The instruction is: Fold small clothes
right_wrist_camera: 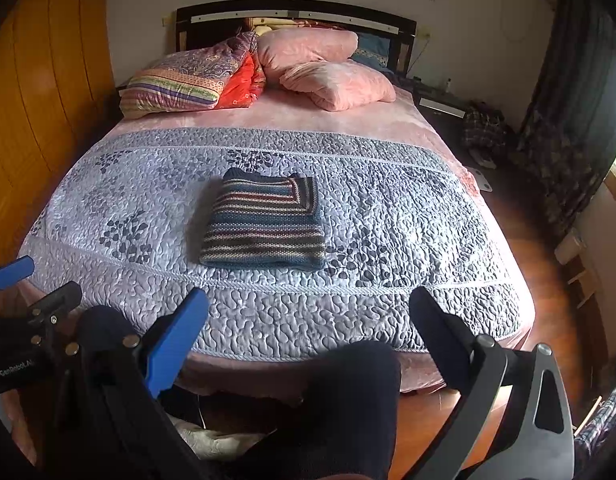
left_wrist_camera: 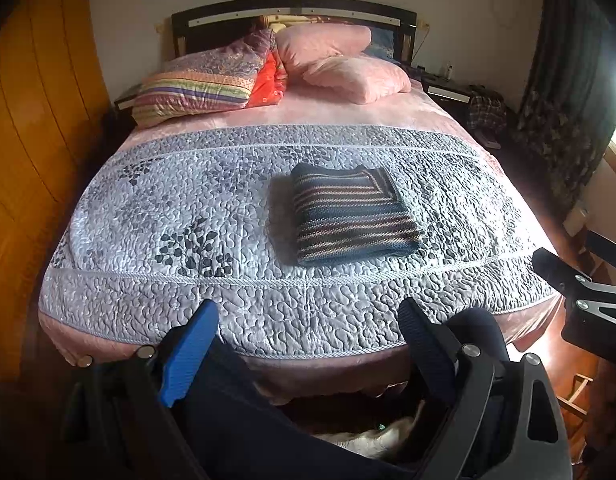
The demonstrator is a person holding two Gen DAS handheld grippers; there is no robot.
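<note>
I have both grippers held low at the foot of the bed (left_wrist_camera: 108,208), well back from the work. The left gripper (left_wrist_camera: 308,320) has its jaws wide apart and empty, one blue finger and one black finger framing the quilt's near border. The right gripper (right_wrist_camera: 308,312) is the same: jaws spread, nothing between them. In the left wrist view I can see the right gripper off at the right edge, so the two sit side by side, near the person's dark-clad knees.

The striped knit garment (left_wrist_camera: 353,216) lies on the grey quilted coverlet, about mid-bed and well apart from either gripper. It sits as a compact rectangle with layered edges and a mitred corner showing on top, flat and squared to the quilt. I judge that it is already folded, which would explain why I hold nothing: the piece rests on open, flat quilt where it has room and will not slide.

The pink pillows (left_wrist_camera: 347,68) and the patterned bedding (left_wrist_camera: 204,80) are stacked up by the headboard, clear of the garment, leaving the middle of the bed as working surface.

From here I judge the fold on this piece to be finished or nearly so. Any touch-up would mean reaching forward over the near edge, and the thick knit could spring open if nudged carelessly at a corner.
</note>
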